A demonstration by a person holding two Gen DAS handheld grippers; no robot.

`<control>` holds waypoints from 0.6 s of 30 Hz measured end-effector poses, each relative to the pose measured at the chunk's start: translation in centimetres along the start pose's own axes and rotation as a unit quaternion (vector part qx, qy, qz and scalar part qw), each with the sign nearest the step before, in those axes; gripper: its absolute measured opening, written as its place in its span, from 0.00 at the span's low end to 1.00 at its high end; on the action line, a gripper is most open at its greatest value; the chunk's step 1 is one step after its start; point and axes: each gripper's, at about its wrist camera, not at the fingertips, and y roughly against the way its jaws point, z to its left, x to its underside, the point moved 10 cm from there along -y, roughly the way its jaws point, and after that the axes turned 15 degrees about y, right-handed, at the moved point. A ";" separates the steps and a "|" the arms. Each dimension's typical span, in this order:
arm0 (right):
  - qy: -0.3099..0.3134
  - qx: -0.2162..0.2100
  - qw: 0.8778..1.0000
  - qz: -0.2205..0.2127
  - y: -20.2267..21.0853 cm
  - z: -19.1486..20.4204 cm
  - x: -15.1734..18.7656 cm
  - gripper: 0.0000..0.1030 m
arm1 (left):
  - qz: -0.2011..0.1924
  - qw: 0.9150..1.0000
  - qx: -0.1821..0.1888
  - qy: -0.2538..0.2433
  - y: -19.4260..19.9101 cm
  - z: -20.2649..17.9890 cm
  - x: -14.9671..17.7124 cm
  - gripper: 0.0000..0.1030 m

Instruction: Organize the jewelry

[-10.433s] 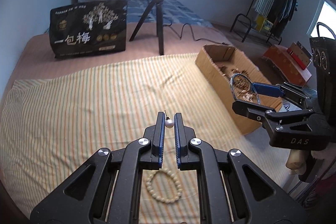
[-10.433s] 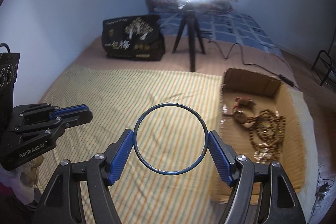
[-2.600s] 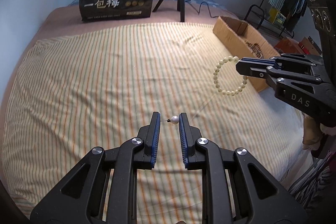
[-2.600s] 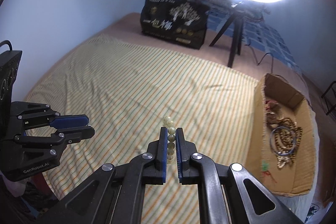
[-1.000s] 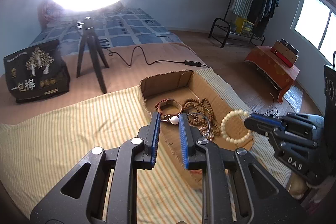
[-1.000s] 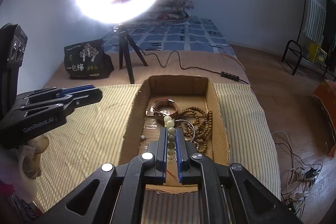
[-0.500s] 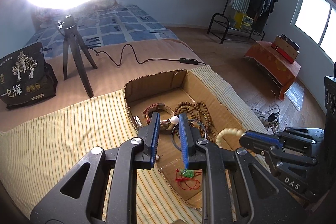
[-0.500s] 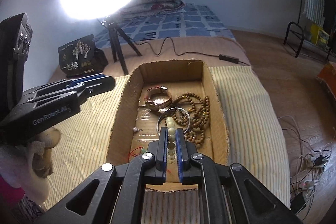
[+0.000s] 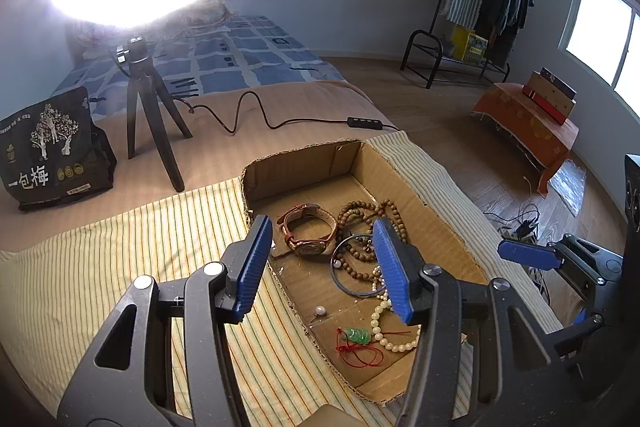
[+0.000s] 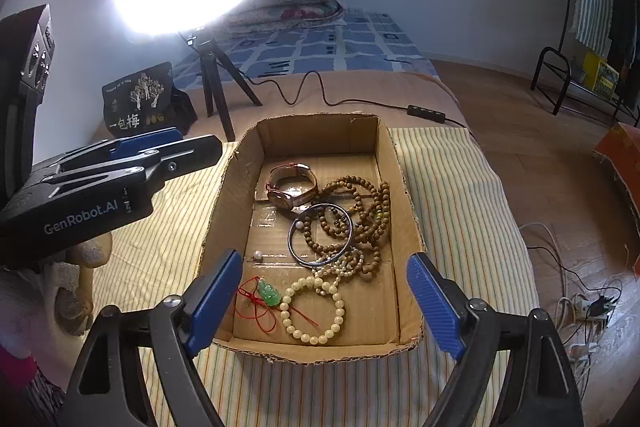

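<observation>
Cardboard box [image 10: 224, 203] on the striped bed holds everything: pearl earring [image 10: 258, 255], jade pendant [image 10: 269, 291], cream bead bracelet [image 10: 314, 309], bangle [image 10: 320, 233], watch [image 10: 290, 187], wooden beads [image 10: 366, 211]. Left tongs [image 9: 326, 265] and right tongs [image 10: 324, 301] gape empty above it, box's long axis running away from both.

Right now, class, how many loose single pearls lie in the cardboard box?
2: one loose white pearl on the bare floor of the brown cardboard box, another inside the dark metal bangle. Beads may hide more.
</observation>
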 end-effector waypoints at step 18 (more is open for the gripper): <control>0.010 0.046 0.999 -0.019 2.3 0.2 -1.2 0.99 | -0.026 1.000 -0.003 0.009 3.0 0.6 -0.9 0.67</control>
